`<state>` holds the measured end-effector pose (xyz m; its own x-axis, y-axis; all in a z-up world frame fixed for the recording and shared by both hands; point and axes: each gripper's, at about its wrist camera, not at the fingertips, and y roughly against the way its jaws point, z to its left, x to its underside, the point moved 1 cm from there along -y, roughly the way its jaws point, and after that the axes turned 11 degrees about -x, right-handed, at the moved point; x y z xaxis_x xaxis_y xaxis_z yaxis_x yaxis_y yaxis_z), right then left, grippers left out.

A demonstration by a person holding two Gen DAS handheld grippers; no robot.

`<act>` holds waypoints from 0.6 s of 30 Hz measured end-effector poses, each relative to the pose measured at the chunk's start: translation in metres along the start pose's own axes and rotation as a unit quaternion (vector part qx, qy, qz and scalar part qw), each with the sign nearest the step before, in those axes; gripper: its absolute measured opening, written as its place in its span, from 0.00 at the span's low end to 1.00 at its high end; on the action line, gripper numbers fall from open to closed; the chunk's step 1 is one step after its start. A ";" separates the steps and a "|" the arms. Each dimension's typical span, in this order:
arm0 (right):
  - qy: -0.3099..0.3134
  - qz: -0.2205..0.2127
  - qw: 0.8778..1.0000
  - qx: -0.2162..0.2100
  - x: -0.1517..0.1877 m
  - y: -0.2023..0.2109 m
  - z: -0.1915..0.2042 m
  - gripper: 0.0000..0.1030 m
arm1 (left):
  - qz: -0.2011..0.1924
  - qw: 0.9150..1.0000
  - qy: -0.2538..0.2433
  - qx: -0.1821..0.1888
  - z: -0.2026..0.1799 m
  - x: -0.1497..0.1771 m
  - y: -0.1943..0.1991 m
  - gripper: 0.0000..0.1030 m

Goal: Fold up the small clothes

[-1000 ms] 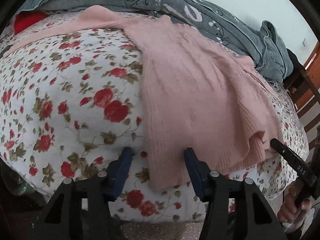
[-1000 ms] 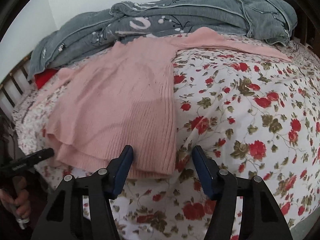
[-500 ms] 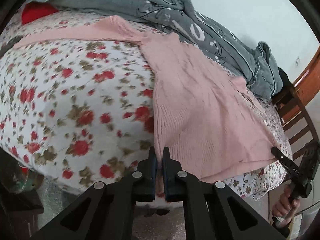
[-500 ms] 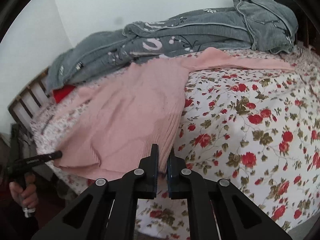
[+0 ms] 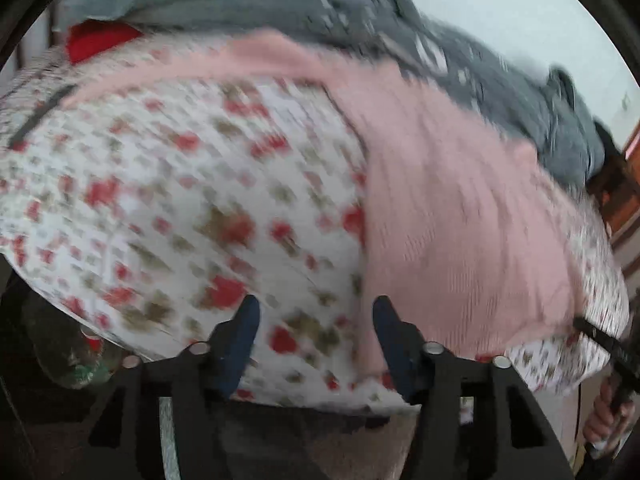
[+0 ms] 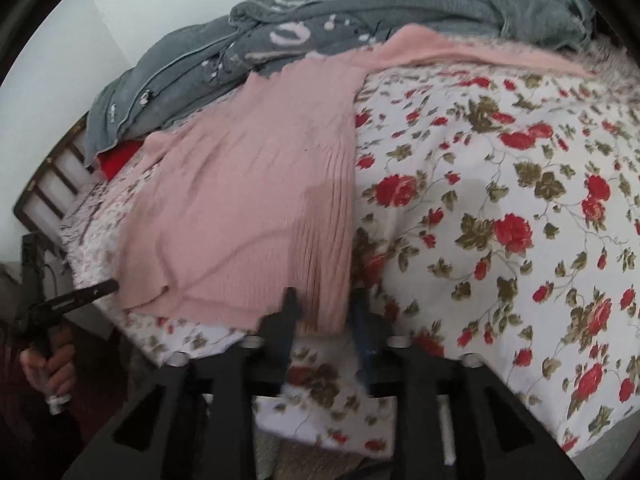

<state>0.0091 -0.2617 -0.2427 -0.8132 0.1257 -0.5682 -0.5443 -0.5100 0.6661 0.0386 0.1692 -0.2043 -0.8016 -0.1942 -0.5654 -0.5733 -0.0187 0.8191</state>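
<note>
A pink knit sweater (image 5: 460,220) lies spread on the floral bedspread (image 5: 180,200), one sleeve stretched along the back. My left gripper (image 5: 316,320) is open and empty at the bed's near edge, its right finger at the sweater's hem corner. In the right wrist view the sweater (image 6: 248,208) lies to the left on the floral spread (image 6: 500,200). My right gripper (image 6: 324,312) is open, fingers a small way apart, with the sweater's other hem corner lying between them. Both views are blurred by motion.
A grey quilt (image 5: 400,28) is heaped along the back of the bed, also in the right wrist view (image 6: 360,24). A red item (image 5: 96,40) lies at the back left. A wooden bed frame (image 6: 52,184) shows at the left. The floor lies below the bed's edge.
Both grippers shut on the sweater's hem corners half a second ago and have now opened. The left has let go and shifted left; the hem still lies between the right fingers.
</note>
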 end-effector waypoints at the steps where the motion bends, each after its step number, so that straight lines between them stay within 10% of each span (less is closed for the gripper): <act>1: 0.010 -0.005 1.000 0.012 -0.005 0.009 0.005 0.45 | -0.012 1.000 0.010 0.002 0.009 -0.006 0.007 0.59; 6: 0.077 -0.054 0.994 0.054 -0.035 0.038 0.033 0.67 | -0.058 0.996 0.067 -0.021 0.061 -0.045 0.022 0.65; 18: 0.067 -0.078 0.989 0.107 -0.120 -0.001 0.055 0.67 | -0.063 0.968 0.239 -0.043 0.170 -0.163 -0.066 0.63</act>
<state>0.0955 -0.2300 -0.1488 -0.6897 0.0674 -0.7209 -0.7032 -0.2994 0.6448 0.1786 0.3692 -0.1824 -0.5449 -0.6156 -0.5693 -0.6291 -0.1488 0.7630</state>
